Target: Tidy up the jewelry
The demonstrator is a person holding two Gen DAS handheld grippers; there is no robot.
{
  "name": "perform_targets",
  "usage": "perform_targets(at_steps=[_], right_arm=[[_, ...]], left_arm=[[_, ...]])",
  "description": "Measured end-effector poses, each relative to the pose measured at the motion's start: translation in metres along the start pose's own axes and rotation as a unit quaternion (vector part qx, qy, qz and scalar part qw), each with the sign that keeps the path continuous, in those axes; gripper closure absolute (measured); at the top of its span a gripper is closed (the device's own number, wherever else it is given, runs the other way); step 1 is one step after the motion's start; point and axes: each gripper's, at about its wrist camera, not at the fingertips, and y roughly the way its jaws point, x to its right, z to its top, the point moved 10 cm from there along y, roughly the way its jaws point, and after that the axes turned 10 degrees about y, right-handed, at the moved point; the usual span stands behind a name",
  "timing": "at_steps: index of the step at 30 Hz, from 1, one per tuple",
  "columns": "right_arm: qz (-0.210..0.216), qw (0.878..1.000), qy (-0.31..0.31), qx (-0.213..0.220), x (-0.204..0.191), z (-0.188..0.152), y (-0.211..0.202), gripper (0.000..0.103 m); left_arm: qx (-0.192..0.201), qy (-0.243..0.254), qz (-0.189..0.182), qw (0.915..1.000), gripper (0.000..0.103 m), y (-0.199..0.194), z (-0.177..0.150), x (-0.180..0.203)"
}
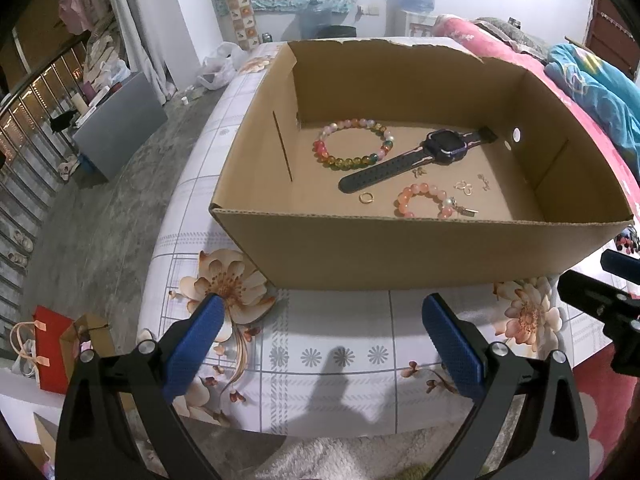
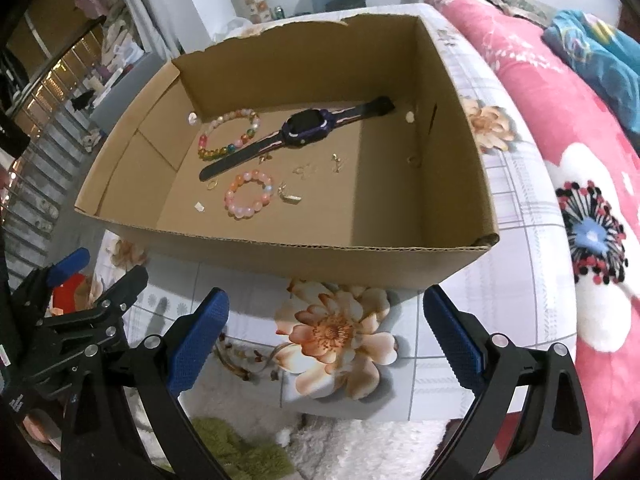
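Note:
An open cardboard box (image 1: 400, 256) (image 2: 280, 256) stands on a floral tablecloth. Inside lie a multicoloured bead bracelet (image 1: 354, 148) (image 2: 228, 136), a dark smartwatch (image 1: 416, 158) (image 2: 296, 136), a pink bead bracelet (image 1: 424, 200) (image 2: 248, 194), a gold ring (image 1: 366, 198) (image 2: 211, 185) and small gold earrings (image 1: 466, 186) (image 2: 316, 168). My left gripper (image 1: 320, 312) is open and empty, in front of the box's near wall. My right gripper (image 2: 326, 308) is open and empty, also before the box.
The tablecloth (image 1: 332, 356) (image 2: 520, 216) covers the table. A pink floral blanket (image 2: 560, 128) and blue cloth (image 1: 592, 84) lie to the right. The floor (image 1: 100, 220), a red bag (image 1: 52, 348) and a grey box (image 1: 120, 124) are at the left.

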Motion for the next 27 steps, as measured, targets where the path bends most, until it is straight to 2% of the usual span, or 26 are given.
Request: perform_targets(at_steps=[27], right_arm=[[0.000, 1.000, 0.000, 0.007, -0.0013, 0.0035, -0.0008, 0.009]], left_arm=[[-0.005, -0.001, -0.006, 1.0000, 0.006, 0.0022, 0.0003, 0.0022]])
